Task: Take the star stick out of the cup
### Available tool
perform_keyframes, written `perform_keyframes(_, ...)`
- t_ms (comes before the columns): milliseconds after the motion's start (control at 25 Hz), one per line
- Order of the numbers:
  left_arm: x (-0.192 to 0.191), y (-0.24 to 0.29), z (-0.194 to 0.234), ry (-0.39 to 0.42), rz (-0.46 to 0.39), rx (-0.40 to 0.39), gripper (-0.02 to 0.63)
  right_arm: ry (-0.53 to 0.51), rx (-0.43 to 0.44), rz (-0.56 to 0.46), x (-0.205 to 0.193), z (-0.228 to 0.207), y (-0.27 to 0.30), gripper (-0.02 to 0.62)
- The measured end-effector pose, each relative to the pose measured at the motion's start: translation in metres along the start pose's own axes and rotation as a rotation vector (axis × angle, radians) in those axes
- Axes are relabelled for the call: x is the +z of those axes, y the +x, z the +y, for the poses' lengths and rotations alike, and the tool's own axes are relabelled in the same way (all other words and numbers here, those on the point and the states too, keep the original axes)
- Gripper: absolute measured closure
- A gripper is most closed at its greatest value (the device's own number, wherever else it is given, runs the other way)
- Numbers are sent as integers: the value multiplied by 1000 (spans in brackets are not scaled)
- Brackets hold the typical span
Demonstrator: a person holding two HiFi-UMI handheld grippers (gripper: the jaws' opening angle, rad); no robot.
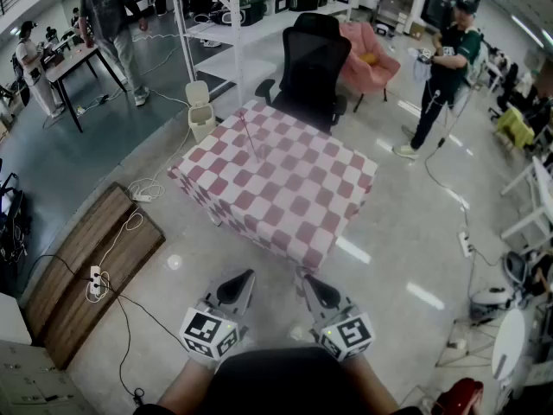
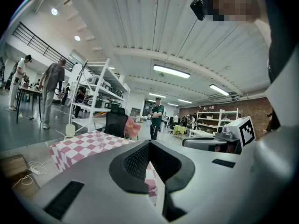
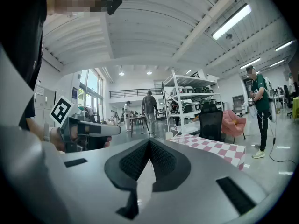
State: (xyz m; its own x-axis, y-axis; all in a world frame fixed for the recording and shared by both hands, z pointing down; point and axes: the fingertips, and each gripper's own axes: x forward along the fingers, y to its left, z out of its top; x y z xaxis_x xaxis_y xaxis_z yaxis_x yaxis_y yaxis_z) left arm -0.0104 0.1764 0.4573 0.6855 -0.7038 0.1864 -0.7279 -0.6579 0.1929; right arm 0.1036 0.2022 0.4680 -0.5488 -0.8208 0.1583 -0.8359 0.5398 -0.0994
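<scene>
A clear cup (image 1: 257,153) stands near the middle of the table with the pink and white checked cloth (image 1: 294,201). A thin stick (image 1: 249,132) rises out of it, and its star end is too small to make out. Both grippers are low and close to my body, well short of the table. My left gripper (image 1: 247,276) is shut with nothing in it, its tips meeting (image 2: 149,142). My right gripper (image 1: 308,280) is shut and empty too, its tips touching (image 3: 149,140). The left gripper's marker cube (image 3: 61,110) shows in the right gripper view.
A black office chair (image 1: 311,67) stands behind the table, with a pink armchair (image 1: 367,54) and white shelves (image 1: 251,20) further back. A white bin (image 1: 200,111) stands left of the table. A wooden board (image 1: 91,271) with cables lies at the left. A person in green (image 1: 445,67) stands at the right.
</scene>
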Motion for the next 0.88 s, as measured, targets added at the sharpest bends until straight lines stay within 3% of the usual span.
perform_keyframes(520,-8,50,-35,-9,39,79,566,73,41,-42,1,-66,-24,588)
perform_keyframes(880,-15,79,-24,-31,54,112,566,117,44,-40,-4,-101,-14,588)
